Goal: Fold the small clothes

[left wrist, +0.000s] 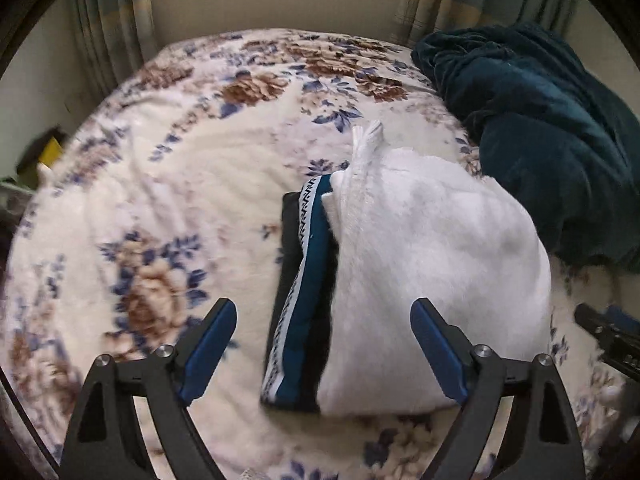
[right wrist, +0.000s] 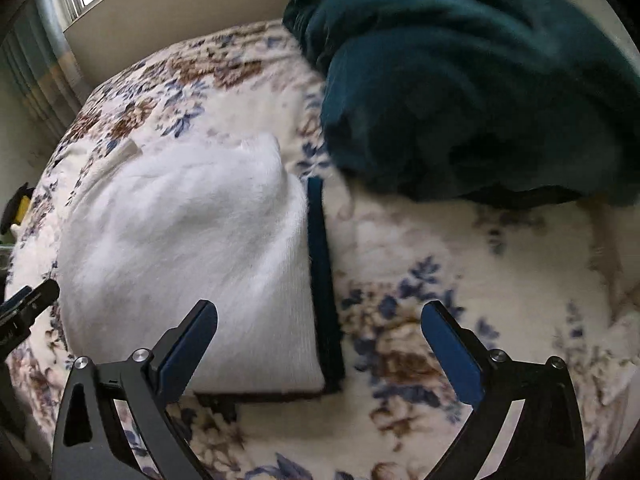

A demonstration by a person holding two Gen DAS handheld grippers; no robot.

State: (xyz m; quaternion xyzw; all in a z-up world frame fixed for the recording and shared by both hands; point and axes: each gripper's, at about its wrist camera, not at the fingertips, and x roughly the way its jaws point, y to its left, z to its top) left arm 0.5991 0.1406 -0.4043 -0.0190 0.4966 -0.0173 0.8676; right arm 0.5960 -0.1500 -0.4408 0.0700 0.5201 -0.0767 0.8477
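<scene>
Both tongs (left wrist: 324, 344) (right wrist: 320, 344) agape; bedspread (left wrist: 160, 184) roomy.

We see only the edges of the dark garment (left wrist: 298, 312) under the white one (left wrist: 432, 280), the teal blanket (right wrist: 460, 80) blurred and cropped, and an unidentifiable yellow object (left wrist: 50, 152).

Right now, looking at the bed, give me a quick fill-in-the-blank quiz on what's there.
1. The white garment lies on top of a folded ____ one.
2. Both grippers, left and right, are ____.
3. The teal blanket lies ____, not folded.
4. The bedspread has a ____ pattern.

Answers: dark; open; bunched; floral
</scene>
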